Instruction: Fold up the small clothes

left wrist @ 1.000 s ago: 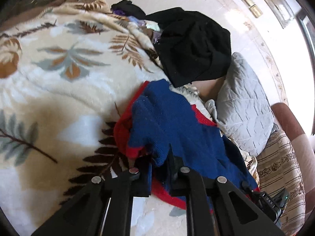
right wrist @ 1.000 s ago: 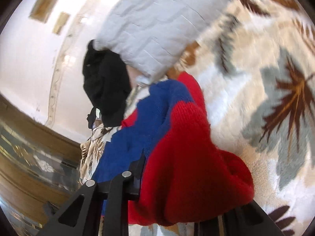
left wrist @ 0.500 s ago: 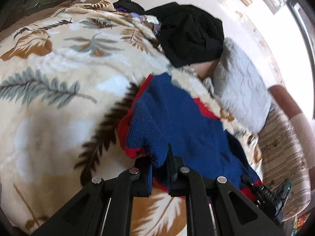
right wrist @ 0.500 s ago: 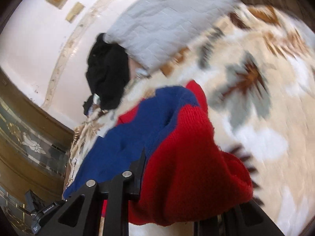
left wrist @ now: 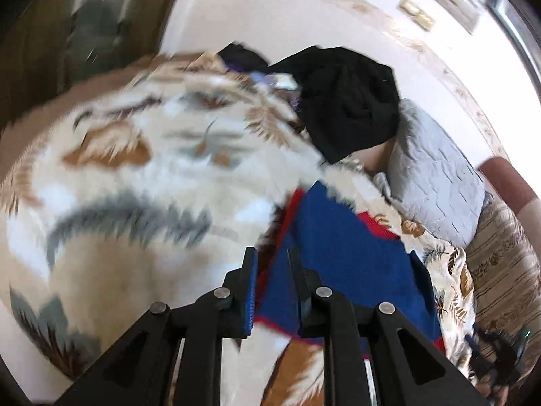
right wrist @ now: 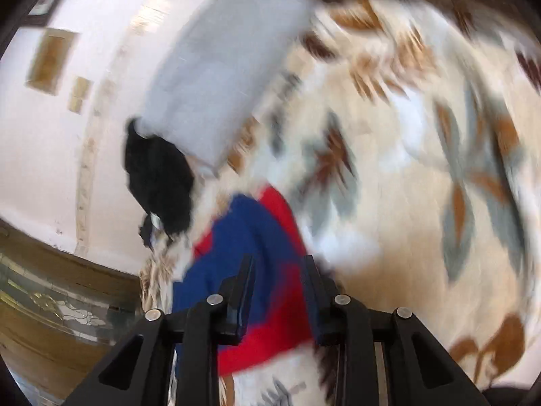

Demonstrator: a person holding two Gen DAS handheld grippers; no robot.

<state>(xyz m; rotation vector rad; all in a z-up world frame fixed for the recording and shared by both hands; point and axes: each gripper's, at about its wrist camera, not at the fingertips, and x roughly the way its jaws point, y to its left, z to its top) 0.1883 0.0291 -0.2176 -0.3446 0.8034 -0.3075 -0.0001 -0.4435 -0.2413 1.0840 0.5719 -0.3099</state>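
A blue knit sweater with red trim (left wrist: 338, 253) lies on the leaf-patterned fleece blanket (left wrist: 135, 203). My left gripper (left wrist: 272, 270) hovers just above the sweater's near red hem. Its jaws are opening, and the gap between the fingers shows only cloth lying below. In the right wrist view the same sweater (right wrist: 257, 237) spreads flat on the blanket (right wrist: 405, 203). My right gripper (right wrist: 279, 277) is over its red part with the jaws opening, and the pads no longer press the knit. Both views are motion-blurred.
A heap of black clothing (left wrist: 348, 101) sits at the far end of the blanket, also seen as black clothing (right wrist: 159, 176). A grey quilted pillow (left wrist: 432, 176) leans beside it. A striped sofa cushion (left wrist: 500, 270) lies to the right, with a white wall behind.
Both grippers have let go of the sweater and pulled back and up. The red bulge that filled the right jaws now lies flat on the blanket.
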